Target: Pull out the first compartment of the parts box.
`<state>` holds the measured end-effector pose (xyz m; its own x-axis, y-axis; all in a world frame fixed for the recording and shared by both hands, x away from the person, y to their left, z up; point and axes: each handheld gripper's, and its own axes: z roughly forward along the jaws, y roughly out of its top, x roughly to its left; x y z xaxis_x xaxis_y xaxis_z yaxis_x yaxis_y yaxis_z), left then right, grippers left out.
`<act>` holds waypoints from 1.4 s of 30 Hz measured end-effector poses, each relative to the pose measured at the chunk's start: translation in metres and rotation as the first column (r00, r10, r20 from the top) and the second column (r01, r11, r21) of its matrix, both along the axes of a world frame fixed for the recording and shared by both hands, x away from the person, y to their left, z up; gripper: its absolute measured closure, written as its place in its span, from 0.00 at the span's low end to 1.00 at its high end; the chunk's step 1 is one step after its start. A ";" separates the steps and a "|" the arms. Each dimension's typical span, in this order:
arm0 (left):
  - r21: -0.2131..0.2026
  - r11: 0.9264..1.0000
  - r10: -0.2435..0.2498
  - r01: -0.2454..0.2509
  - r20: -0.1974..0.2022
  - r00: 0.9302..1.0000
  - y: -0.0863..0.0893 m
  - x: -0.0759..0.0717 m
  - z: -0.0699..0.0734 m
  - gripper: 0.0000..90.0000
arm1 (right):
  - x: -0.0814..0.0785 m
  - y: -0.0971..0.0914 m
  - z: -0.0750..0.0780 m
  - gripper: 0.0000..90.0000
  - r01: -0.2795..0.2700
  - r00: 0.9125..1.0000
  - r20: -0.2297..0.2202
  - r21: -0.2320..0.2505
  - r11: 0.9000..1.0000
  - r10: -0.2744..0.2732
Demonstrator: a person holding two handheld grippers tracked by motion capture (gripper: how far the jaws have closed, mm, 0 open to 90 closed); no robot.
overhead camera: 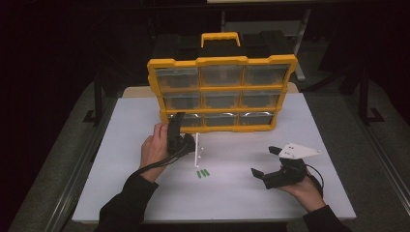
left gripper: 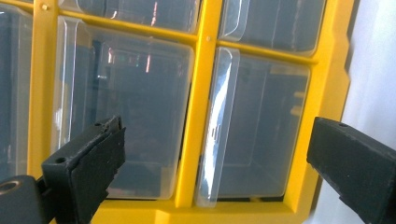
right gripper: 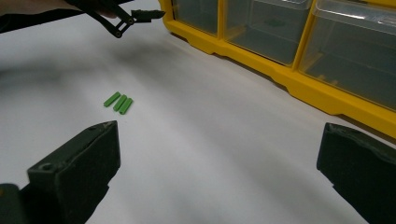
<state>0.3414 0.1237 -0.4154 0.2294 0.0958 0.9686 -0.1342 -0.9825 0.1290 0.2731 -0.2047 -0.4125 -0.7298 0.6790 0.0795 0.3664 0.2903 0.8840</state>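
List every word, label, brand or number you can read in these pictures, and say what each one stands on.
None can be read.
Organizer: yellow frame and clear drawers carry no legible print in any view.
Green pegs: plain, no marks.
Left gripper and right gripper: no lettering visible; the grey plate bears only small dots.
Table: bare white, no text.

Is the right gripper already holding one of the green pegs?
No. The right gripper has its jaws wide apart with nothing between them, and all three green pegs lie side by side on the white table.
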 end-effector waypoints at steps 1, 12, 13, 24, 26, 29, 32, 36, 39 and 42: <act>0.000 1.000 0.002 -0.002 0.004 1.000 0.000 0.000 -0.001 0.04 | 0.000 0.000 0.000 0.00 0.000 1.000 0.000 0.000 1.000 0.000; 0.026 0.999 0.022 -0.024 0.060 0.998 0.001 -0.001 -0.001 0.15 | 0.000 0.000 0.000 0.00 -0.002 1.000 0.004 -0.003 1.000 0.002; 0.030 0.999 0.021 -0.023 0.067 0.998 0.001 -0.002 0.000 0.16 | 0.000 0.000 0.000 0.00 -0.002 1.000 0.004 -0.004 1.000 0.002; 0.040 0.998 0.035 -0.041 0.144 0.989 0.001 -0.005 0.012 0.23 | 0.000 0.001 0.000 0.00 -0.004 1.000 0.003 -0.005 1.000 0.004; 0.045 0.998 0.038 -0.046 0.158 0.987 0.002 -0.006 0.014 0.25 | 0.000 0.001 0.000 0.00 -0.005 1.000 0.004 -0.006 1.000 0.005; 0.039 0.998 0.032 -0.039 0.169 0.985 0.002 -0.006 0.017 0.27 | 0.000 0.001 0.000 0.00 -0.005 1.000 0.002 -0.006 1.000 0.005; 0.029 0.999 0.021 -0.027 0.188 0.982 0.002 -0.007 0.018 0.29 | 0.000 0.001 0.000 0.00 -0.005 1.000 0.003 -0.007 1.000 0.005; 0.038 0.999 0.026 -0.034 0.204 0.979 0.001 -0.008 0.022 0.30 | 0.000 0.001 0.000 0.00 -0.005 1.000 0.003 -0.007 1.000 0.005; 0.039 0.999 0.024 -0.033 0.211 0.977 0.001 -0.008 0.023 0.33 | 0.000 0.001 0.000 0.00 -0.005 1.000 0.002 -0.003 1.000 0.005; 0.047 0.998 0.027 -0.039 0.226 0.974 0.000 -0.008 0.026 0.34 | 0.000 0.001 0.001 0.00 -0.004 1.000 0.001 -0.002 1.000 0.004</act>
<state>0.3332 0.1239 -0.3891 0.0028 0.0489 0.9988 -0.1213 -0.9914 0.0488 0.2729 -0.2035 -0.4119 -0.7326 0.6763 0.0772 0.3642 0.2936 0.8838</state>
